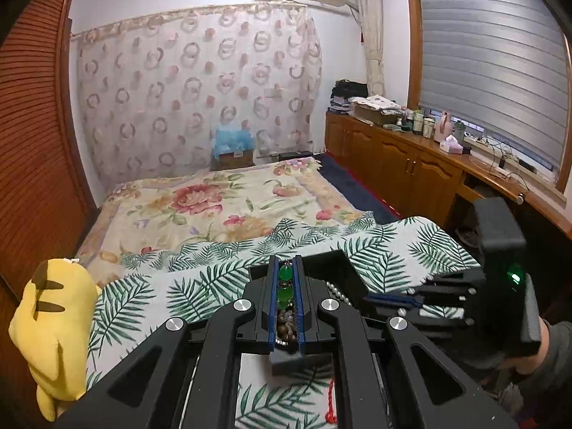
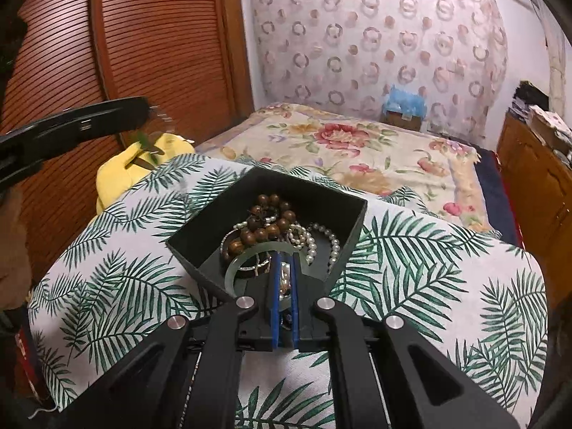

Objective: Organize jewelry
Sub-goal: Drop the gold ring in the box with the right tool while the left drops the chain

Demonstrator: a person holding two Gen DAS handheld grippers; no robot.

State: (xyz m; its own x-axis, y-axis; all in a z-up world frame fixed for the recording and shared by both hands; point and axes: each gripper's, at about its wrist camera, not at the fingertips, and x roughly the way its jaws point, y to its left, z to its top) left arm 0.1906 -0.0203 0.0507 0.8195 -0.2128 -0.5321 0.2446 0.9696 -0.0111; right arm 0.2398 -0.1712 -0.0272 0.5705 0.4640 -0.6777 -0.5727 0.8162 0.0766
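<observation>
A black open box (image 2: 214,228) sits on the palm-leaf cloth (image 2: 107,268). It holds brown wooden beads (image 2: 266,221), white pearl strands (image 2: 314,241) and a pale green jade bangle (image 2: 234,268). My right gripper (image 2: 285,268) is shut on the near side of the jade bangle at the box's near edge. My left gripper (image 1: 285,275) is shut on a green bead pendant (image 1: 285,286) with brown beads behind it, held above the cloth left of the box (image 1: 339,268). The left gripper also shows in the right wrist view (image 2: 146,111), with the pendant dangling.
A yellow plush toy (image 1: 53,325) lies at the cloth's left edge. Behind is a floral-covered bed (image 1: 221,203). Wooden cabinets (image 1: 393,157) with clutter run along the right under the window. A slatted wooden wardrobe (image 2: 125,53) stands to the left.
</observation>
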